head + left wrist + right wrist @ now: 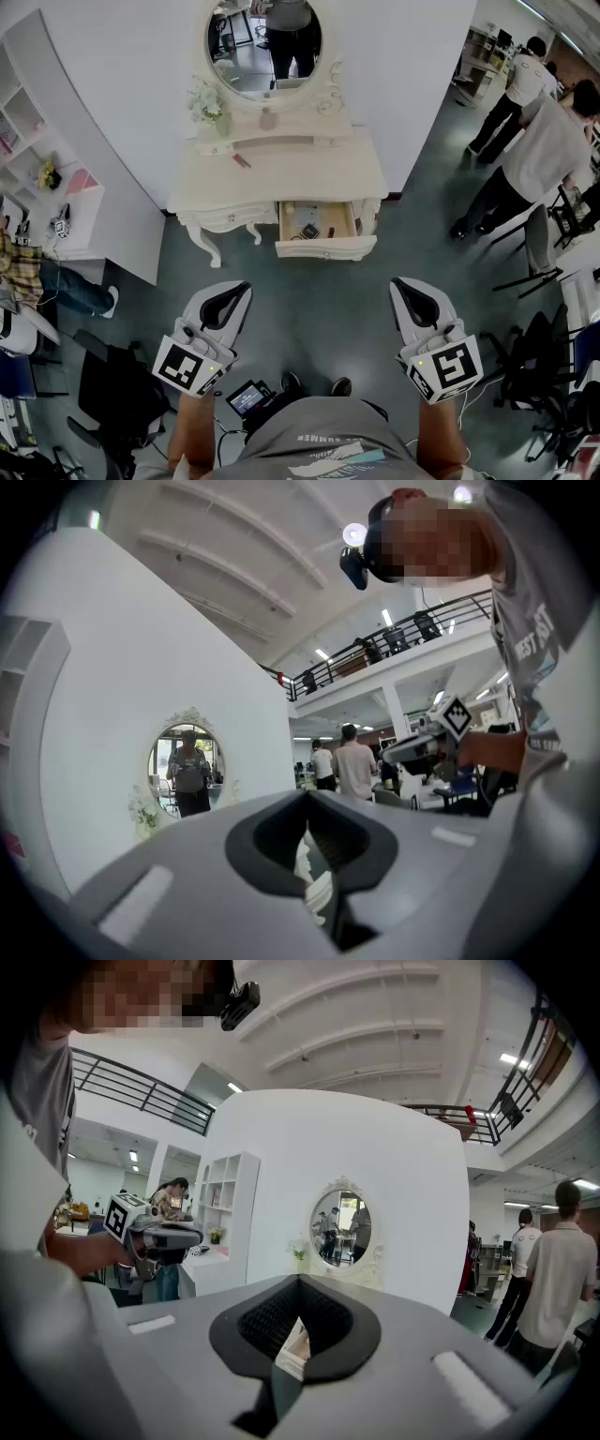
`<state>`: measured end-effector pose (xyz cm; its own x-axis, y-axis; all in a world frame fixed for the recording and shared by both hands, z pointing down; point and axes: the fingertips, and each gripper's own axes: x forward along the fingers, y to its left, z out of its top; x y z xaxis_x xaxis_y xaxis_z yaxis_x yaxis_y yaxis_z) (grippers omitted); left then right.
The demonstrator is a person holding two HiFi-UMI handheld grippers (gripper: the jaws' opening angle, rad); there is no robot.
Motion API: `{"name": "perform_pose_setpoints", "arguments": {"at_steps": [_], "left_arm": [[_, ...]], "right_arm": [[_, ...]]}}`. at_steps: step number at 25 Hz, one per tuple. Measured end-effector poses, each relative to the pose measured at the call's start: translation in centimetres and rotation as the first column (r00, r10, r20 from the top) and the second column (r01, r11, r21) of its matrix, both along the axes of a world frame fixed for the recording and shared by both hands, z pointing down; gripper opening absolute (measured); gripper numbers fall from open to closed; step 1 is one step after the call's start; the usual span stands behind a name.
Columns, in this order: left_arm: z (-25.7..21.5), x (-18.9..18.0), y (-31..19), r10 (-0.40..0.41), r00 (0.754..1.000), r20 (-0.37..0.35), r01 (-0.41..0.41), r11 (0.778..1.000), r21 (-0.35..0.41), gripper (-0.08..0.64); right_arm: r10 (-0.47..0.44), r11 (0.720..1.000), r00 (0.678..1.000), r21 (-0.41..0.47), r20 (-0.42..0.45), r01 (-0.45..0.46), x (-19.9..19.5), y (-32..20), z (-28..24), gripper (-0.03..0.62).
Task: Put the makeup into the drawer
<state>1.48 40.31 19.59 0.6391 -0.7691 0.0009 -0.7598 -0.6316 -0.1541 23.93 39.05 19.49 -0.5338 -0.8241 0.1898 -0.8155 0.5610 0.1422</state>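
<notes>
Below your head camera, both forearms reach forward side by side and well apart, each carrying a gripper aimed at the dressing table.

(a) Left gripper: held about level, its marker cube at the rear over your wrist. The jaws meet at the tips and nothing is between them.

(b) Right gripper: pointed slightly downward, jaws likewise pressed together and empty. In the left gripper view it appears at the right edge, carried at about the same height.

(c) Gripper build: smooth pale-grey shells that taper forward. The inner pads are black and finely ribbed, leaving a teardrop-shaped opening behind the closed tips.

(d) Dressing table: cream-painted, with curved carved legs and scalloped edges. An oval mirror in an ornamented frame stands above it, with a small spray of pale flowers at its left.

(e) Makeup: a small reddish stick lying on the tabletop, left of centre, far from both grippers.

(f) Drawer: the right-hand one, pulled open, with a wood-toned interior holding a few small dark items.
</notes>
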Motion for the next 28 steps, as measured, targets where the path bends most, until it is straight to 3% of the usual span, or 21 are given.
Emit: {"name": "perform_pose_setpoints", "arguments": {"at_steps": [19,28], "left_arm": [[0.9,-8.7,-3.8,0.015,1.000,-0.014,-0.015,1.000,-0.019,0.002],[1.7,-10.5,-8.5,-0.055,0.998,-0.006,0.055,0.998,-0.038,0.002]], "right_arm": [[0.007,1.000,1.000,-0.020,0.018,-0.007,-8.6,-3.9,0.0,0.000],[-0.063,0.997,0.996,-0.033,0.058,0.065,-10.5,-10.7,0.9,0.002]]}}
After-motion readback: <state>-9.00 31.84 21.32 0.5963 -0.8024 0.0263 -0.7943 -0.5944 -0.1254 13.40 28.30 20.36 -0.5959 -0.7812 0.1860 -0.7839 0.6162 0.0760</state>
